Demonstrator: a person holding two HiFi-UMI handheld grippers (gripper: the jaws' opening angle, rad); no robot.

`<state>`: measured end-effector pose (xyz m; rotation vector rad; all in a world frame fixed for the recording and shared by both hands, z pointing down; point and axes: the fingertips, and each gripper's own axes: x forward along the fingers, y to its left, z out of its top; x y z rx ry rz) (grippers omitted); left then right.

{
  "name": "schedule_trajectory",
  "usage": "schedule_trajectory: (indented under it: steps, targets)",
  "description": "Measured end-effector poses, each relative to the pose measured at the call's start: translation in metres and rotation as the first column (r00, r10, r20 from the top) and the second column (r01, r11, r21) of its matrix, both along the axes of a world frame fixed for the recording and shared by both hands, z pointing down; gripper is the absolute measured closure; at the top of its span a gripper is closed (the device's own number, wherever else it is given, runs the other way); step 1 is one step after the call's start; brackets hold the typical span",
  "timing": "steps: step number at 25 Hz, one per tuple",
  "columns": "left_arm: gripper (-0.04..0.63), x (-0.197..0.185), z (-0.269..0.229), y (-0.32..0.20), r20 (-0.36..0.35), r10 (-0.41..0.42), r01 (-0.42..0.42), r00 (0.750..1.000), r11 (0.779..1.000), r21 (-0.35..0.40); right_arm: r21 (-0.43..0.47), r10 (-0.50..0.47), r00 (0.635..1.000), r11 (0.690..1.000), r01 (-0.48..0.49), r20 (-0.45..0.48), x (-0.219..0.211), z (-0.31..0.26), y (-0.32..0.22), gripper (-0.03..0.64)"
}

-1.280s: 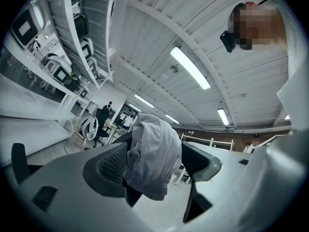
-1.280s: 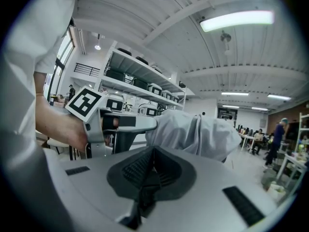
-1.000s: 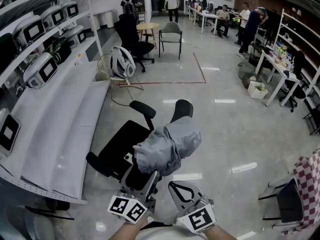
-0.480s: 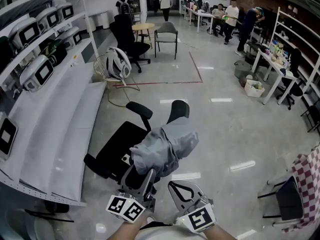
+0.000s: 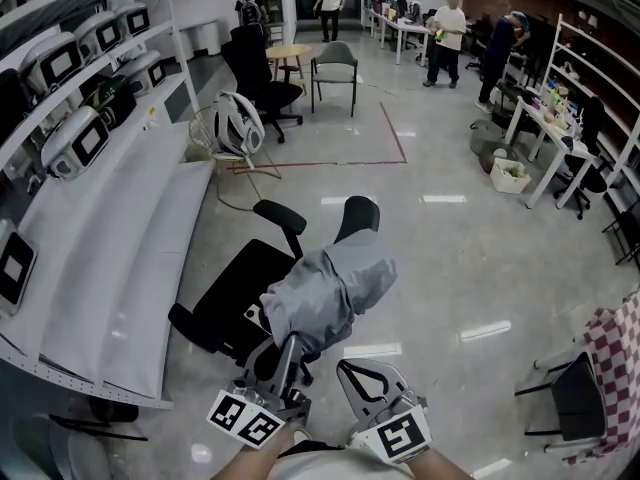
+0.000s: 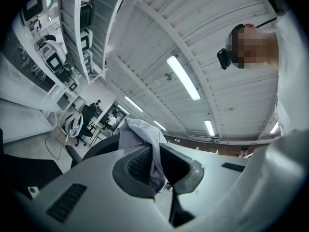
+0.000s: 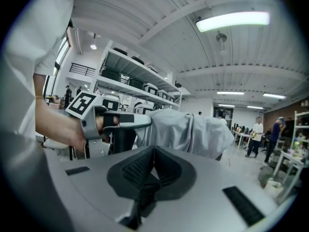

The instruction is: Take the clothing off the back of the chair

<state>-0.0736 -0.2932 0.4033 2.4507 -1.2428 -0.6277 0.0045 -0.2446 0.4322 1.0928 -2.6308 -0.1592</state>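
Observation:
A grey garment (image 5: 330, 293) hangs over the backrest of a black office chair (image 5: 235, 293) just in front of me. My left gripper (image 5: 288, 353) reaches up to the garment's lower edge, and its jaws are closing with a fold of the cloth (image 6: 140, 132) pinched between them. In the right gripper view the left gripper (image 7: 145, 121) meets the garment (image 7: 193, 132) at its left side. My right gripper (image 5: 347, 370) hangs just short of the garment, shut with nothing in it.
White shelving (image 5: 100, 218) with boxed devices runs along the left. A chair with checkered cloth (image 5: 610, 368) stands at the right. Further back are a black chair (image 5: 262, 78), a round table (image 5: 293, 53), desks and several people.
The left gripper's jaws have gone from wide open to closed on the garment's lower edge, tilting up a little. The right gripper has not moved.

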Motion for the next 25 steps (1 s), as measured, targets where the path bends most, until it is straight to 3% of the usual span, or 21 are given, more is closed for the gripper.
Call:
schedule_trajectory:
  steps: [11, 25]
  targets:
    - [0.569, 0.009, -0.035, 0.038, -0.028, -0.014, 0.017, 1.0, 0.995, 0.096, 0.002, -0.05, 0.999, 0.999, 0.05, 0.016, 0.007, -0.001, 0.022, 0.6]
    - [0.569, 0.019, -0.043, 0.09, -0.064, -0.116, 0.123, 0.991, 0.987, 0.105, -0.013, -0.162, 0.984, 0.986, 0.164, 0.08, 0.021, 0.004, 0.05, 0.6]
